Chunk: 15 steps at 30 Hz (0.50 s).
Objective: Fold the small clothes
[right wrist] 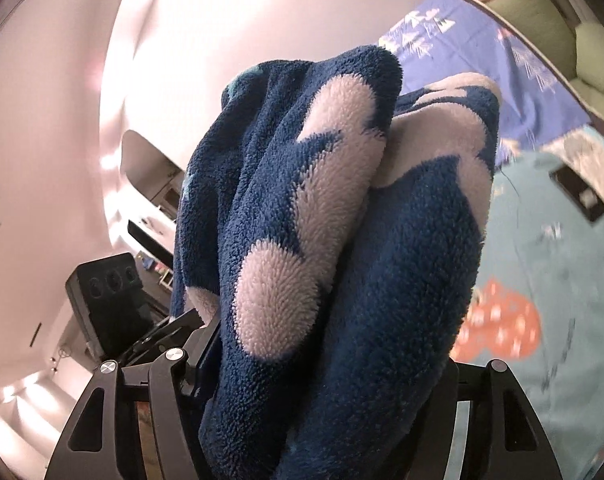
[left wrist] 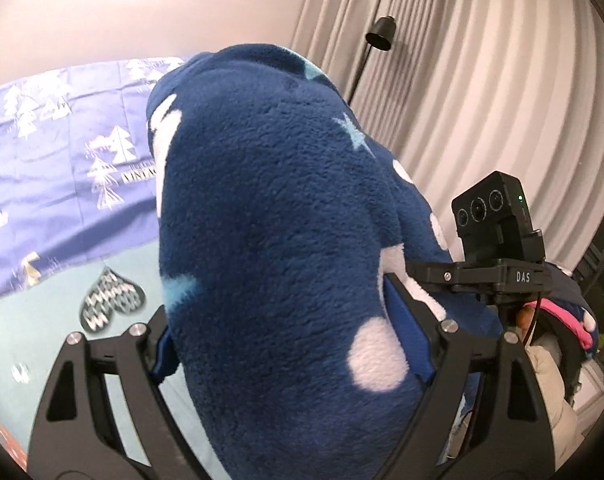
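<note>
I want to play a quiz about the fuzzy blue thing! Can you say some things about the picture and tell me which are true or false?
1. The fleece garment is dark blue with white spots. True.
2. It lies flat on the bed. False: bunched fleece fills both hand-held grippers, raised off the bed.
3. The left hand-held gripper has fleece between its fingers. True.
4. The right hand-held gripper is empty. False: it grips fleece too.
5. The bedsheet has red stripes. False: purple-blue with white trees.
</note>
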Each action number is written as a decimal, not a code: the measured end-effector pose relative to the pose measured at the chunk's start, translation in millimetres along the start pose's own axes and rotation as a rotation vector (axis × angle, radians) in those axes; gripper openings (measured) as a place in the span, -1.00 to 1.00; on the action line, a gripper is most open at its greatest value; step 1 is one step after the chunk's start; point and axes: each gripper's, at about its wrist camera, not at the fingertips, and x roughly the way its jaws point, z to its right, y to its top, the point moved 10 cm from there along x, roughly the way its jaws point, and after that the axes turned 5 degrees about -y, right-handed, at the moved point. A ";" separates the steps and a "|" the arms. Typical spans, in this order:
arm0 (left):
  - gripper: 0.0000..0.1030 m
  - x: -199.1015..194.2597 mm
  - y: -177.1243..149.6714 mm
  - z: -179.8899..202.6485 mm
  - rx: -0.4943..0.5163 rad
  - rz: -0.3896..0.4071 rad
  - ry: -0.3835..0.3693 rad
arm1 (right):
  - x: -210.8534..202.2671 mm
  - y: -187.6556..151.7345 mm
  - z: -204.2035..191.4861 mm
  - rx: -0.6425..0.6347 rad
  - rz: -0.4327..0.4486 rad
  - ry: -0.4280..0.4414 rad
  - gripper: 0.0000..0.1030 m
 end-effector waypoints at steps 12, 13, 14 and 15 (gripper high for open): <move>0.69 90.4 9.1 -106.9 -0.073 -0.024 0.042 | 75.2 49.2 102.1 0.062 -0.050 0.001 0.33; 0.69 102.1 1.7 -119.1 -0.089 -0.035 0.048 | 87.5 45.6 115.1 0.074 -0.065 -0.007 0.33; 0.69 113.0 -4.7 -129.7 -0.104 -0.045 0.055 | 97.3 43.2 124.2 0.082 -0.075 -0.014 0.33; 0.69 122.8 -11.5 -139.6 -0.120 -0.054 0.061 | 105.2 41.5 132.9 0.094 -0.084 -0.021 0.33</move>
